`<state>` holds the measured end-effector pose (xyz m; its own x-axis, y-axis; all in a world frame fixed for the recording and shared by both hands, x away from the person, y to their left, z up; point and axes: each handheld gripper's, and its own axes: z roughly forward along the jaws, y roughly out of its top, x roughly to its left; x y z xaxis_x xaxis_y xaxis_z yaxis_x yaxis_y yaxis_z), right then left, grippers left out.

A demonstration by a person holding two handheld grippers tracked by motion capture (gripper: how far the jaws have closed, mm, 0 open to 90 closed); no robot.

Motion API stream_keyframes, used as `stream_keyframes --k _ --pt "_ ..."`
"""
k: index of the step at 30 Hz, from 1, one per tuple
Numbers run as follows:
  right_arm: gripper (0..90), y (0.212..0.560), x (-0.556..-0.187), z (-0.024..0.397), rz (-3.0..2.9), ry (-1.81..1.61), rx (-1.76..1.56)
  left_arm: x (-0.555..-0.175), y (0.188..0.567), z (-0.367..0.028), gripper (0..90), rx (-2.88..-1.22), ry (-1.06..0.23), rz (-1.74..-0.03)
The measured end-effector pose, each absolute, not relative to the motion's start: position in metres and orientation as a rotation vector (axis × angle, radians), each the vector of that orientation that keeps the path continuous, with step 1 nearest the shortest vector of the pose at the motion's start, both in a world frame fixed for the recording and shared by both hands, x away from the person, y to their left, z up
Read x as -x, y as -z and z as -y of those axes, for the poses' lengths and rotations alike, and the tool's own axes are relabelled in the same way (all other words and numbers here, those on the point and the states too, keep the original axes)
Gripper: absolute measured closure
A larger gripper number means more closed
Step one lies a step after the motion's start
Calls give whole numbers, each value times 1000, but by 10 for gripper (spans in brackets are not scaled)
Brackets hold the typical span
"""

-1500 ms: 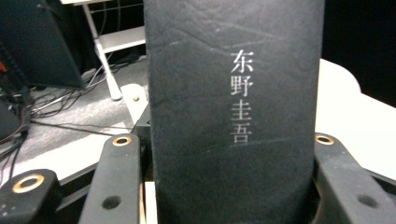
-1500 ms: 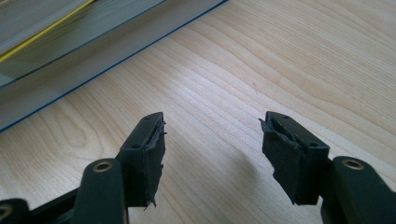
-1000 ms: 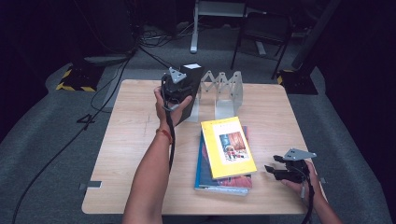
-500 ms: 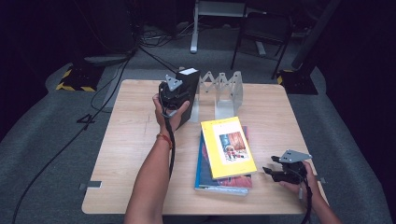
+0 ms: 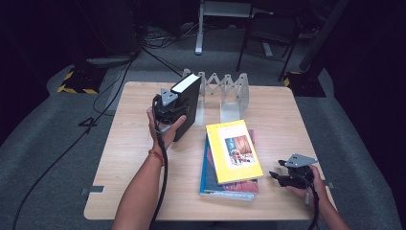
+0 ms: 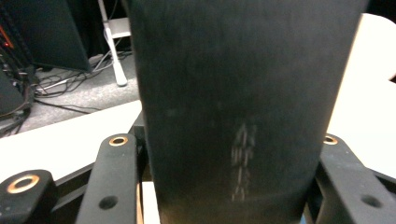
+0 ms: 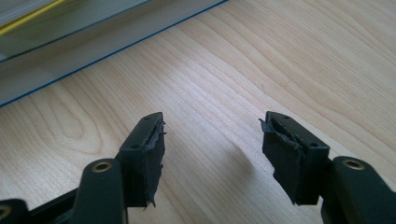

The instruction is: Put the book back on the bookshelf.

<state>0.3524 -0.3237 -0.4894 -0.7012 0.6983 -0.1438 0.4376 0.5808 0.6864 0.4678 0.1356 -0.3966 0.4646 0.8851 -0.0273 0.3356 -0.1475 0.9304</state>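
While the left gripper (image 5: 168, 109) holds the black book (image 5: 186, 106) upright near the back of the table (image 5: 129, 158), the job in hand looks like putting that book into the grey rack (image 5: 225, 91) that stands just to its right. To do this well, the book should stay straight up and not lean. It should slide in with its bottom edge low, close to the wood, so it does not bump the zigzag top of the rack. The hand should go slowly and line the book up with one gap before pushing it in. Only when the book stands by itself should the jaws let go.

In the left gripper view the black book (image 6: 243, 107) sits right between the two black jaws. One jaw is against its left side and one against its right side, so the jaws are squeezing the book. The book rises straight up from between them, with some pale lettering on it.

The right gripper (image 5: 282, 178) waits at the near right corner of the table, just beside the pile of books (image 5: 230, 167) with the yellow book (image 5: 234, 151) on top. In the right gripper view its jaws stand apart with bare wood between them, so it holds nothing. The edge of the pile (image 7: 93, 42) lies a little way ahead of them, not touching.
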Motion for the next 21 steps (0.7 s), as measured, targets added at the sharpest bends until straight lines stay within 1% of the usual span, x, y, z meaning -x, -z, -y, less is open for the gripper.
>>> stream_keyframes --k 4,10,15,21 --pt "393 490 -353 324 -2416 -885 -925 -458 403 -144 502 -1723 -684 -1022" --pt "393 492 -355 325 -2414 -892 -945 -449 410 -151 494 -1751 -649 -997" --pt "396 493 -355 324 -2417 -907 -942 -450 406 -152 488 -1780 -638 -973" --pt "386 494 -355 325 -2416 -927 -948 -454 395 -150 467 -1761 -640 -960"
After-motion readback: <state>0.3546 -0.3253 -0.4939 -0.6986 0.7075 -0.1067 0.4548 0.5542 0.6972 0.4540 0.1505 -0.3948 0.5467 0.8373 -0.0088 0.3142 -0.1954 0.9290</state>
